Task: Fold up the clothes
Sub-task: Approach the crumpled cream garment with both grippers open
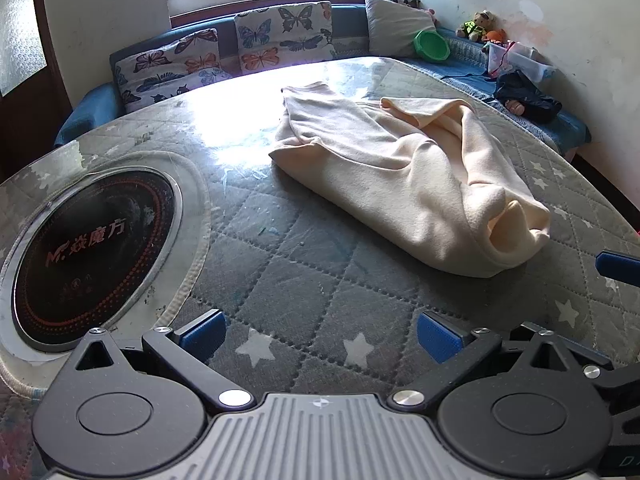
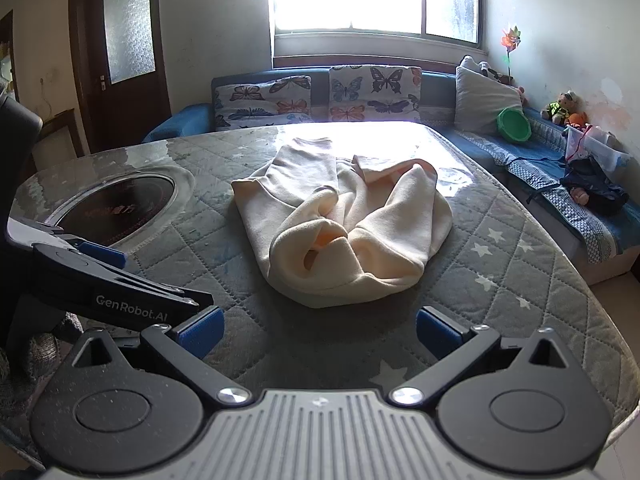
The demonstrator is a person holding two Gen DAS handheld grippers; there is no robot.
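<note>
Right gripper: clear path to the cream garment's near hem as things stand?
Probably yes. The right gripper is open and faces the cream garment head-on, with only bare quilted table cover between them. The left gripper, also open, sits off to the side, not in the path.

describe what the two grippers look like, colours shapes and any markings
Both match: the left gripper and right gripper have black linkage arms on round black housings, silver pivot screws, ribbed blue finger pads and a ridged grey centre plate. The left one's side reads GenRobot.AI in white.
</note>
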